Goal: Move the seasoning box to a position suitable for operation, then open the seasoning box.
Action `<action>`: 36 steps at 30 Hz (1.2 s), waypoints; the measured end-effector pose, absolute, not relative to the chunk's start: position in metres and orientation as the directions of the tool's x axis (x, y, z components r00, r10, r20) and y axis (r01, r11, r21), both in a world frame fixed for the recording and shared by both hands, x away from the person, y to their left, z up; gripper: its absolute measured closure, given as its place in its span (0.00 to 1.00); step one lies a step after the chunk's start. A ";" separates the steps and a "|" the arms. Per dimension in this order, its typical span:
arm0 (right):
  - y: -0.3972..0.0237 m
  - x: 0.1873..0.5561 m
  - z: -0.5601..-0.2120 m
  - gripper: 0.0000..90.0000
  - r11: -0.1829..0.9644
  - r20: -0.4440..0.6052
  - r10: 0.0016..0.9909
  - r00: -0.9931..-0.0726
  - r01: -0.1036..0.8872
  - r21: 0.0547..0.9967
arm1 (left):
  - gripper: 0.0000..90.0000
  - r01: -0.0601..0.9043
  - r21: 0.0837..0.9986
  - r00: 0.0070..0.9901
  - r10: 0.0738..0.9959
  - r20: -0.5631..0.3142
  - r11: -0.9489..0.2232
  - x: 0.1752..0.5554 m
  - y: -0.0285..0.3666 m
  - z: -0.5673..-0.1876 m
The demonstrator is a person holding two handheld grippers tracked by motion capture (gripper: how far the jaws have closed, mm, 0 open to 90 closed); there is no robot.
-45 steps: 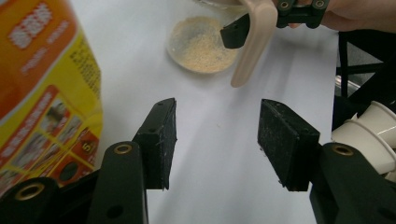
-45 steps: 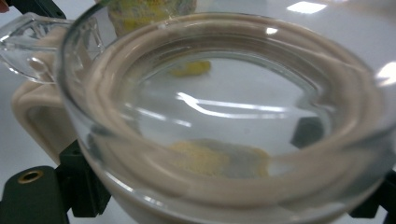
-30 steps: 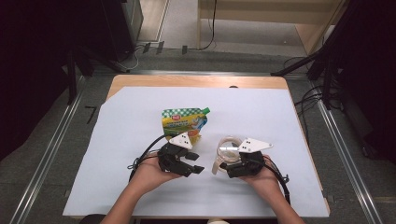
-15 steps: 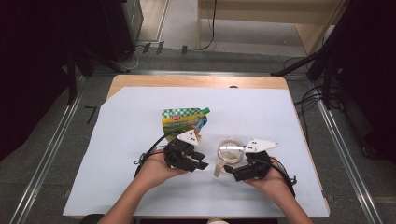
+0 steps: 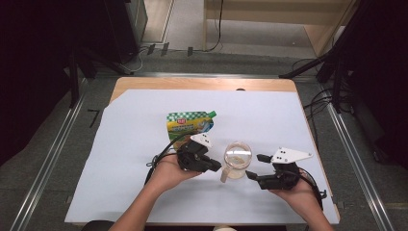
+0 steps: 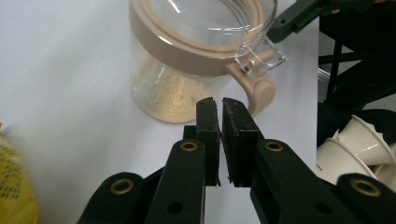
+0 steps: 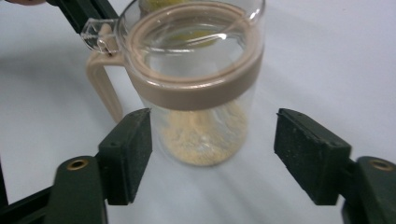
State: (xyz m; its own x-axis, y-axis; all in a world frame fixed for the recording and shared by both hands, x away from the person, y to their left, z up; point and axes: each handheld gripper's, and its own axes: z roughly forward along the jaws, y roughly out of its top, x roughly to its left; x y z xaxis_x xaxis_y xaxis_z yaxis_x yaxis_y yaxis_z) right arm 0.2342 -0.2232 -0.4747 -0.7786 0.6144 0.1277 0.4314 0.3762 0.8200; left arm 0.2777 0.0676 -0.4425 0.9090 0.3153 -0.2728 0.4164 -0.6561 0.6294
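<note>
On the table (image 5: 144, 192), the jar (image 5: 237, 159) stands between the left gripper (image 5: 219, 167) and right gripper (image 5: 254, 167), pouch (image 5: 188, 124) behind.

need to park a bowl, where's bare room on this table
Free: the white sheet left of the left hand-held gripper, and the strip beyond the pouch. Crowded: the near middle, where the jar stands between that gripper and the right hand-held gripper.

Two black grippers are seen, one per hand. Left gripper (image 5: 215, 167): a grey three-cornered plate on top, a black cable looped behind. Right gripper (image 5: 254, 167): a longer grey plate with small dark holes, a black cable trailing. Jaws: flat black arms set with brass-ringed pivots and textured rectangular black pads (image 7: 306, 151). Forearms are bare, unsleeved.
</note>
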 end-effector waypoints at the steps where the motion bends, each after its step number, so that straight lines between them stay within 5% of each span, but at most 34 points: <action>1: -0.224 0.233 -0.474 0.37 0.381 0.127 0.613 -0.780 0.433 0.816 | 0.96 0.411 0.628 0.911 0.315 -0.266 -0.661 0.277 0.066 -0.443; 5: -0.229 0.232 -0.470 0.54 0.414 0.114 0.593 -0.797 0.423 0.806 | 0.98 0.392 0.631 0.920 0.302 -0.251 -0.670 0.274 0.060 -0.446; 14: -0.238 0.237 -0.472 0.72 0.380 0.166 0.634 -0.755 0.491 0.784 | 1.00 0.376 0.630 0.926 0.293 -0.238 -0.679 0.271 0.051 -0.450; 22: -0.238 0.230 -0.464 1.00 0.350 0.172 0.612 -0.772 0.460 0.816 | 1.00 0.381 0.628 0.924 0.292 -0.246 -0.678 0.267 0.050 -0.451; 36: -0.222 0.227 -0.464 1.00 0.388 0.191 0.568 -0.800 0.466 0.795 | 1.00 0.383 0.637 0.923 0.302 -0.238 -0.669 0.260 0.048 -0.451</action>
State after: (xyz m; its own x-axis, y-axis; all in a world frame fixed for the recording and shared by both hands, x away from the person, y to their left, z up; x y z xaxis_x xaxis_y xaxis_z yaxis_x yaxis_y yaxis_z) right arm 0.2267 -0.2223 -0.4640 -0.8005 0.5681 0.1911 0.4655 0.3884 0.7953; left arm 0.2596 0.0475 -0.4508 0.9230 0.3023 -0.2382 0.3835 -0.6686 0.6371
